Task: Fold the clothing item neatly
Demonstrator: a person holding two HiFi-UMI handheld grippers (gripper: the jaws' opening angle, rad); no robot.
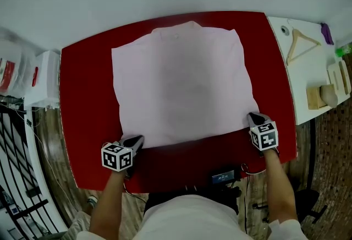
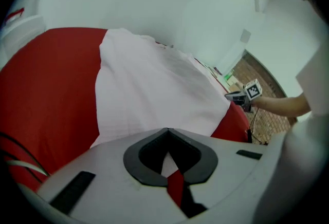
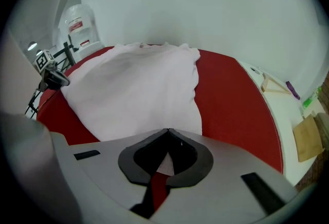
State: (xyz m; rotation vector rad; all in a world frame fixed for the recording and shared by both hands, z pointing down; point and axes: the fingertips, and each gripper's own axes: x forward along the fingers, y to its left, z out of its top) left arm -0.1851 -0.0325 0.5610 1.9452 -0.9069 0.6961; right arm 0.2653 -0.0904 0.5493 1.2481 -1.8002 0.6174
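Note:
A pale pink garment [image 1: 181, 85] lies spread flat on the red table [image 1: 88, 96], collar at the far edge. My left gripper [image 1: 137, 141] is at its near left corner and my right gripper [image 1: 253, 118] at its near right corner. In the left gripper view the jaws [image 2: 167, 129] meet tip to tip on the garment's [image 2: 154, 94] hem, with cloth showing behind the tips. The right gripper view shows the same: the jaws [image 3: 168, 129] are shut on the edge of the garment [image 3: 133, 89]. Each gripper also shows in the other's view, the right gripper [image 2: 240, 97] and the left gripper [image 3: 51, 78].
A white side table [image 1: 308, 76] to the right carries a wooden hanger [image 1: 301, 43], wooden blocks [image 1: 316, 97] and small items. A black device [image 1: 223, 177] sits at the red table's near edge. White boxes [image 1: 47, 76] and a black metal rack [image 1: 16, 145] stand at the left.

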